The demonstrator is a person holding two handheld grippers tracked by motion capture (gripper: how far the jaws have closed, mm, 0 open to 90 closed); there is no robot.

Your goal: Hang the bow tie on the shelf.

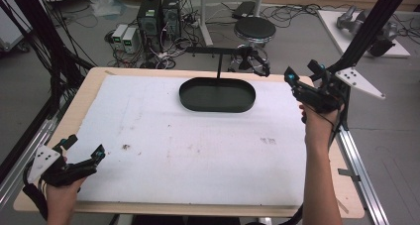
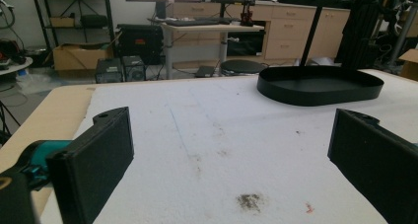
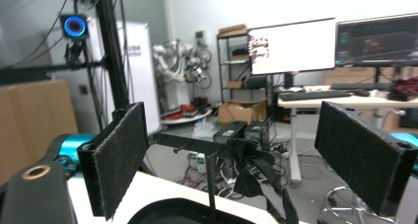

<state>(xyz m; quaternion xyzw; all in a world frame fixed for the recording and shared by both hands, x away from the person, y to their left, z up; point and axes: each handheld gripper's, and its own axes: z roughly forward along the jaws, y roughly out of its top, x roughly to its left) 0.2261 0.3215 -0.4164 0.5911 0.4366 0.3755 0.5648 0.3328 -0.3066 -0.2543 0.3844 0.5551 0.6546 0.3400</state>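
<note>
Your left gripper (image 1: 84, 153) sits low at the near left corner of the table (image 1: 69, 111), just above the white sheet (image 1: 198, 150) that covers most of it, and its jaws stand wide apart with nothing between them — in the left gripper view they frame bare white surface and a small dark smudge (image 2: 250, 201) close in front. Your right gripper (image 1: 302, 79) is raised at the far right edge of the table, your forearm reaching up the right side, and it too is spread wide and empty; the right gripper view looks out between its fuzzy black pads (image 3: 121, 155) toward the room beyond. The black oval tray (image 1: 217, 95) lies at the far middle of the white sheet, well apart from your left gripper and nearer to your right one, with nothing inside that you can see. A thin black post (image 1: 218, 66) rises just behind the tray and carries a horizontal bar (image 1: 213, 49) at its top — a dark strap or cloth (image 3: 249, 167) hangs from that bar on the right side. Beyond the table on the floor stand a round black stool (image 1: 254, 29), two dark computer towers (image 1: 158, 14) and a tangle of cables (image 1: 166, 54).
</note>
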